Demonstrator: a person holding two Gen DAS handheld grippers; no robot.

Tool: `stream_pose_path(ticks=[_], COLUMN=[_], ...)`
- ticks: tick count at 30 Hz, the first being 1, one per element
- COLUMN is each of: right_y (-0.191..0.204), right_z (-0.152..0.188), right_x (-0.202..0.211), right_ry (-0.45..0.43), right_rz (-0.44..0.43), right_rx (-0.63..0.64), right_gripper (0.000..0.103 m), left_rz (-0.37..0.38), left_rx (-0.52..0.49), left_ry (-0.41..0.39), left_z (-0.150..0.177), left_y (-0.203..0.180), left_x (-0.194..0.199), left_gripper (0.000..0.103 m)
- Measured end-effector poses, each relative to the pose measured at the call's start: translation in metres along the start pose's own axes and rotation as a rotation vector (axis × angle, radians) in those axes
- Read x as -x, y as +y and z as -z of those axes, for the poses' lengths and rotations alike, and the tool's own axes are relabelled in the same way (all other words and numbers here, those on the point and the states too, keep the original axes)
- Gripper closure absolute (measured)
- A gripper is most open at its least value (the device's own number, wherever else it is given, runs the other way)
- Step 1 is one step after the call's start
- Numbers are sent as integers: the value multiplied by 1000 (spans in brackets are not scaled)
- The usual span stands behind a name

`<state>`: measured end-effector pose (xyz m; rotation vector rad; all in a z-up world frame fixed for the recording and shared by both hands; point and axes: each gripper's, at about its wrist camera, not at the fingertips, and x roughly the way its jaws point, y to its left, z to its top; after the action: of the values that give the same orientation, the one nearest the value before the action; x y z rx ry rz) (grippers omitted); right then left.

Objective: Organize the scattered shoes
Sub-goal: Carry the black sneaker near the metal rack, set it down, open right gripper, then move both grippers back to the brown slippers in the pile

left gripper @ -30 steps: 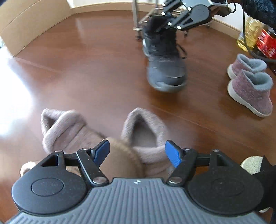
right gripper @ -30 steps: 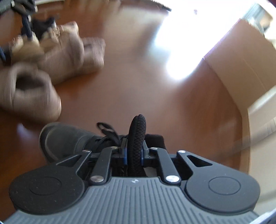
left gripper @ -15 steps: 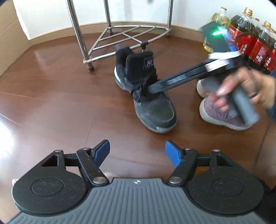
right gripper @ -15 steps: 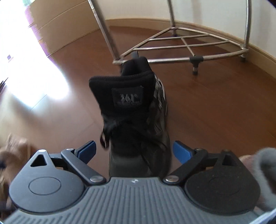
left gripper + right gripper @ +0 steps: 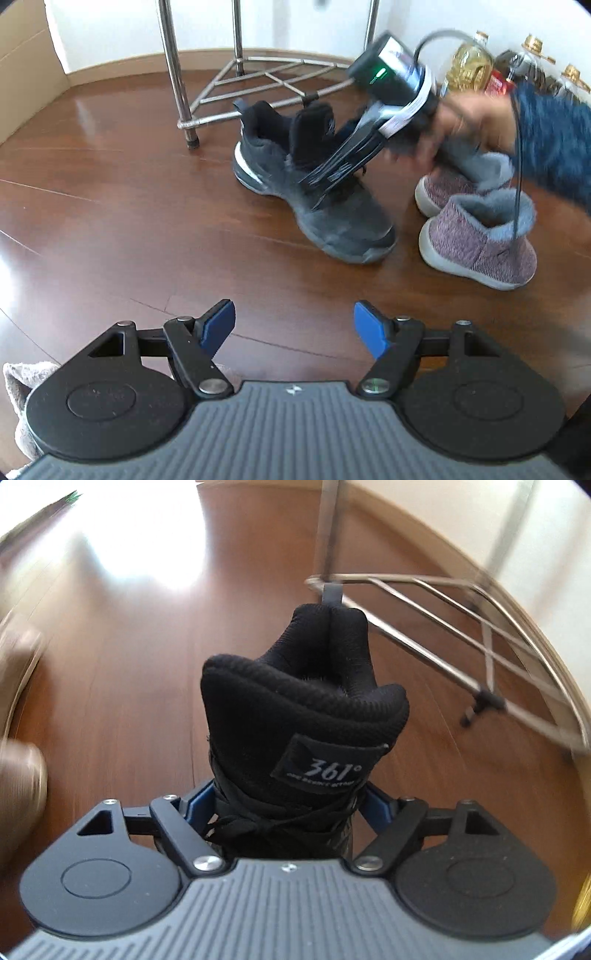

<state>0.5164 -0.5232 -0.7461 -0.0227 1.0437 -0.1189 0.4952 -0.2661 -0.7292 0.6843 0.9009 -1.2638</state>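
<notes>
Sneaker (image 5: 295, 709) between closing fingers (image 5: 195, 805) (right gripper (image 5: 284, 805)).

The floor (image 5: 110, 206) is glossy reddish-brown wood, mirroring window light. The black sneaker (image 5: 314, 192) looks matt, its knitted collar ribbed. The pink boots (image 5: 476, 240) are coarse knit cloth with grey fleece lining. The rack (image 5: 177, 74) is shiny polished metal.

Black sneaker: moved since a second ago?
Yes. The black sneaker went from lifted, clamped by its tongue, to standing on the floor by the metal rack, beside the pink slippers.
</notes>
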Motion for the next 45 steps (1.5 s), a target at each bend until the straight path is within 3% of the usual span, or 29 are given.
stream_pose_path(ticks=[3, 4, 5, 6, 8, 10, 11, 13, 15, 17, 19, 22, 23, 24, 25, 27, 30, 35, 38, 45], right_y=[-5, -5, -6, -7, 3, 20, 26, 51, 61, 65, 59, 59, 61, 67, 73, 78, 102, 146, 155, 224], right_z=[11, 14, 16, 18, 28, 43, 49, 79, 97, 109, 115, 112, 113, 117, 121, 125, 136, 136, 123, 82], right_x=[11, 13, 15, 17, 35, 59, 67, 83, 69, 56, 47, 57, 61, 65, 69, 71, 67, 72, 60, 71], right_ry=[-25, -30, -22, -12, 15, -56, -86, -145, -111, -75, -63, -106, -117, -115, -112, -97, 15, 103, 118, 82], right_rz=[-2, 13, 45, 78, 189, 223, 211, 50, 5, -9, -18, -79, -80, -84, -89, -101, -188, -288, -297, -329], right_rx=[194, 222, 227, 229, 84, -52, -99, -323, -501, -633, -717, -664, -646, -636, -626, -610, -608, -536, -462, -331], right_gripper=[24, 21, 10, 10, 19, 25, 29, 47, 69, 77, 77, 77, 62, 41, 35, 33, 29, 24, 24, 24], left_rz=[3, 3, 3, 1, 1, 1, 0, -2, -9, -45, -86, -71, -59, -48, -32, 6, 70, 117, 112, 16], left_rx=[-23, -35, -49, -61, -78, -86, -91, -95, -101, -117, -120, -87, -83, -80, -75, -54, -32, -99, -77, 58], left_ry=[14, 19, 24, 27, 29, 28, 28, 31, 32, 28, 28, 14, 8, 9, 18, 50, 116, 194, 221, 150], left_z=[-2, -4, -6, -8, -12, -14, -17, -20, -22, -29, -40, -48, -47, -44, -40, -27, 1, 67, 100, 176], left_y=[-3, -5, -6, -8, -11, -12, -12, -10, -7, -1, 5, 12, 13, 13, 12, 10, 3, -14, -15, -6], left_x=[-14, -20, -27, -34, -44, -50, -55, -63, -69, -82, -92, -87, -82, -77, -70, -58, -37, 9, 36, 108], left_gripper=[31, 31, 31, 31, 31, 31, 31, 31, 31, 31, 31, 31, 31, 31, 31, 31, 31, 31, 31, 31])
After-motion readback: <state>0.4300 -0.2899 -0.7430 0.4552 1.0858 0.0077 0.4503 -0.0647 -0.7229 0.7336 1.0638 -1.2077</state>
